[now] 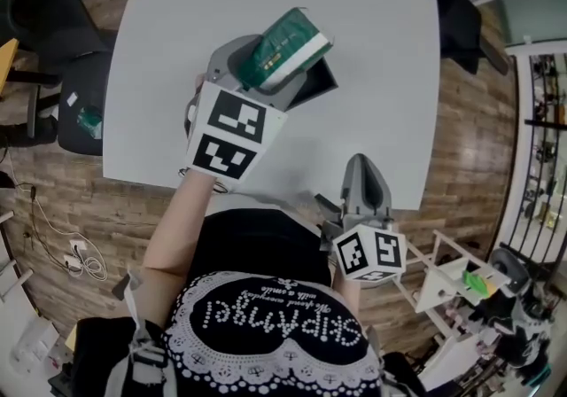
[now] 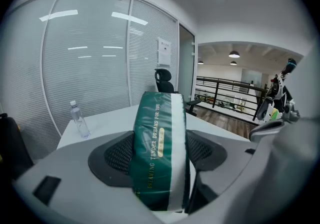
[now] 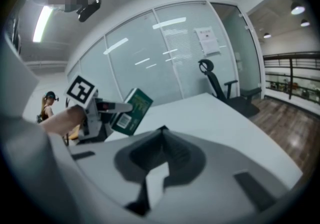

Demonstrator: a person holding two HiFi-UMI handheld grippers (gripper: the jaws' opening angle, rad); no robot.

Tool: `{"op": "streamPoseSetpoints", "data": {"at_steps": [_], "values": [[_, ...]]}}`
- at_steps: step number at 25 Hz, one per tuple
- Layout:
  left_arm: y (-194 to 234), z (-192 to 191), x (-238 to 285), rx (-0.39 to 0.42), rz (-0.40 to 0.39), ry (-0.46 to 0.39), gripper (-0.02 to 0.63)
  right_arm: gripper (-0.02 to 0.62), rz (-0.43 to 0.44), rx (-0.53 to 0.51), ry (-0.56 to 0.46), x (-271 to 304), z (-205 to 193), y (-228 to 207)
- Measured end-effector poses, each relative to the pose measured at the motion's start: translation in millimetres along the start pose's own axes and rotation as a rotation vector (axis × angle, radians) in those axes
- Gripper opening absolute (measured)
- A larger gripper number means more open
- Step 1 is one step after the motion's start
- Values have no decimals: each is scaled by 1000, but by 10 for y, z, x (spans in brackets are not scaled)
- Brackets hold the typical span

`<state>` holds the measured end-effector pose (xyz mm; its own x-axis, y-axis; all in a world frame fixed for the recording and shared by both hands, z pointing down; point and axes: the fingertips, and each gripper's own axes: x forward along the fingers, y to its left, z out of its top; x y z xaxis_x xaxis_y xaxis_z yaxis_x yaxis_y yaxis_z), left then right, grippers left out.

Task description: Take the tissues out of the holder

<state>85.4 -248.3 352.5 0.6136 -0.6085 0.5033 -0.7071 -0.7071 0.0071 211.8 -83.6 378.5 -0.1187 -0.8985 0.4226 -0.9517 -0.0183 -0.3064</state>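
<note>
A dark green tissue pack (image 1: 288,48) with a white stripe is held tilted above the white table (image 1: 381,41), and my left gripper (image 1: 268,72) is shut on it. In the left gripper view the pack (image 2: 157,153) stands clamped between the two jaws. Just below and right of it a black holder (image 1: 317,85) shows partly; the rest is hidden by the pack and the gripper. My right gripper (image 1: 359,162) hovers at the table's near edge, shut with nothing in it, its jaws meeting at the tips (image 3: 161,130). The right gripper view also shows the pack (image 3: 131,111) at the left.
A clear water bottle (image 2: 79,119) stands at the table's far side. Black office chairs sit at the left (image 1: 53,23) and the far right (image 1: 461,14). Beyond the table is a glass wall (image 2: 90,68). A white rack (image 1: 447,276) stands on the floor by my right side.
</note>
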Motion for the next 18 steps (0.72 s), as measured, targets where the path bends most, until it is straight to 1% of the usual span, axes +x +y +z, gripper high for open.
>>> {"op": "streamPoseSetpoints", "data": {"at_steps": [4,8,13,18], "values": [[22,217,-219,7,18,-80,339,34,8,-20,-17,-52,36,79],[83,397,-461,2,54,-168,339,35,23,-53,-46,-84,130,170],[169,555,-784,-15,80,-259,339,34,23,-101,-92,-91,326,268],[279,686,-1111,-39,127,-361,339,35,18,-141,-134,-105,547,280]]}}
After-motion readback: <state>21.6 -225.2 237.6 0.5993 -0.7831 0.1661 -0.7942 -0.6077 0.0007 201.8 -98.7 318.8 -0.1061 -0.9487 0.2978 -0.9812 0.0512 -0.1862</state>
